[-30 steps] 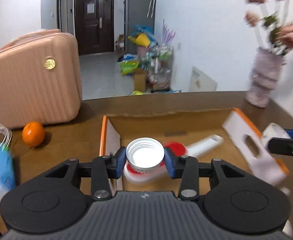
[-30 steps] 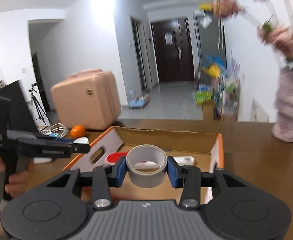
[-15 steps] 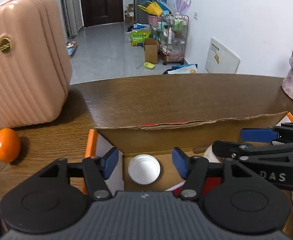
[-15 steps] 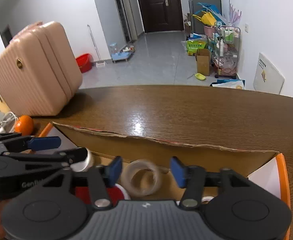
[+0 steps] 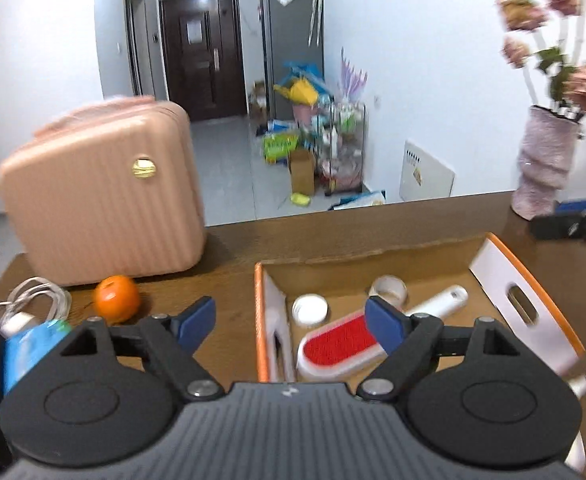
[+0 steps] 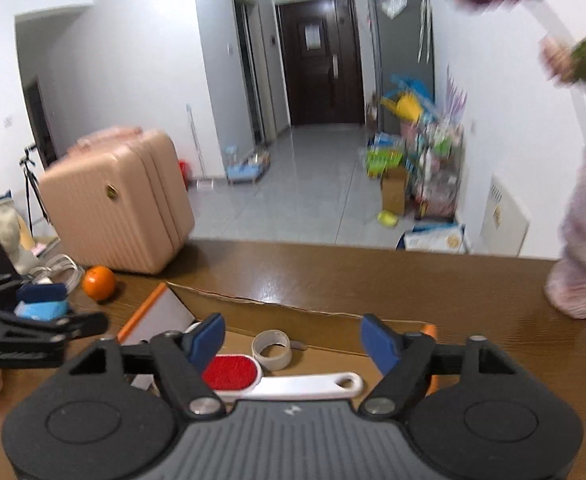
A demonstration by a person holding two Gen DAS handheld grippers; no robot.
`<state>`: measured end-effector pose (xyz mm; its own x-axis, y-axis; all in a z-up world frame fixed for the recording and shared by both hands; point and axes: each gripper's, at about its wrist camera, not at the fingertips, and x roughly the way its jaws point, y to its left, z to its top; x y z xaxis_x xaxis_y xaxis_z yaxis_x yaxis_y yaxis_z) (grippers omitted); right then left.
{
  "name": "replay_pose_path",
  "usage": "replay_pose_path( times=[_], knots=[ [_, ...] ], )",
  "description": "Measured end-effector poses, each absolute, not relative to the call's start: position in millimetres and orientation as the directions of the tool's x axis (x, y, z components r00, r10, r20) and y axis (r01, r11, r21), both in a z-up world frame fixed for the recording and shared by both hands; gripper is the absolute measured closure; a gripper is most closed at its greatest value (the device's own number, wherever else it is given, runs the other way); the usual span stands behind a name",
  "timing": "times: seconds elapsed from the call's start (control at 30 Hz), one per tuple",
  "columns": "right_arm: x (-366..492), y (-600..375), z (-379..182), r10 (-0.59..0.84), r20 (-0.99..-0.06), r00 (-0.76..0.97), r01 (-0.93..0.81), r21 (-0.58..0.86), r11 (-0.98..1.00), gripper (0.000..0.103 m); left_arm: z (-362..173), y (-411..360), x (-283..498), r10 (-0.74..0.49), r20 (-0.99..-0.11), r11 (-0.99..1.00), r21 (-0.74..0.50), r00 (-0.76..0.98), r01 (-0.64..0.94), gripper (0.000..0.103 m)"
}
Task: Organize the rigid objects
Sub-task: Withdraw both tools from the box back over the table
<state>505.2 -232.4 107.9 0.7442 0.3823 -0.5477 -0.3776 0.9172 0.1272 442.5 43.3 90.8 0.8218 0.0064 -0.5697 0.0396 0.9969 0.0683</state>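
A cardboard box (image 5: 525, 276) with orange-edged flaps sits on the brown table. Inside lie a white lid (image 5: 309, 309), a roll of tape (image 5: 389, 289) and a red-and-white lint brush (image 5: 343, 346). My left gripper (image 5: 291, 322) hovers above the box's left wall, its jaws opening wide with nothing between them. In the right wrist view the tape roll (image 6: 272, 349) and the brush (image 6: 253, 376) lie in the box (image 6: 325, 324) below my right gripper (image 6: 292, 338), whose jaws are also opening and hold nothing. The left gripper's fingers (image 6: 45, 328) show at that view's left edge.
A pink suitcase (image 5: 101, 204) stands at the back left of the table, an orange (image 5: 116, 298) in front of it. White cable (image 5: 33, 300) and a blue packet (image 5: 29, 344) lie at the left. A vase of flowers (image 5: 545, 168) stands at the back right.
Both grippers let go: the left dropped the white lid into the box, the right dropped the tape roll. Both jaws spread wide, and both hands dipped into the box and drew back up.
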Motion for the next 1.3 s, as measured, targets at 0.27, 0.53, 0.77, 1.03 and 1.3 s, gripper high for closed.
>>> replay_pose_path(
  times=[0.27,0.53,0.77,1.03,1.3],
  knots=[
    [353,-279,106,0.380,-0.471,0.796,-0.395,0.073,0.916,0.016,91,31,286,0.005,-0.413,0.998,0.055,0.911,0.019,0.007],
    [216,-301,68,0.300,-0.345,0.889,-0.311,0.027,0.950,0.009,60,29,177,0.017,-0.371,1.000,-0.017,0.929,-0.025,0.000],
    [137,-303,13,0.266,-0.308,0.914,-0.246,0.103,0.964,0.006,31,21,121,0.016,-0.374,1.000,0.004,0.927,-0.016,0.000],
    [96,-286,-12,0.282,-0.336,0.899,-0.291,0.025,0.957,0.003,16,14,95,-0.009,-0.364,1.000,0.011,0.931,0.014,0.000],
    [106,-276,-12,0.265,-0.349,0.899,-0.273,0.026,0.962,0.001,7,7,110,-0.008,-0.394,1.000,0.015,0.919,0.015,0.000]
  ],
)
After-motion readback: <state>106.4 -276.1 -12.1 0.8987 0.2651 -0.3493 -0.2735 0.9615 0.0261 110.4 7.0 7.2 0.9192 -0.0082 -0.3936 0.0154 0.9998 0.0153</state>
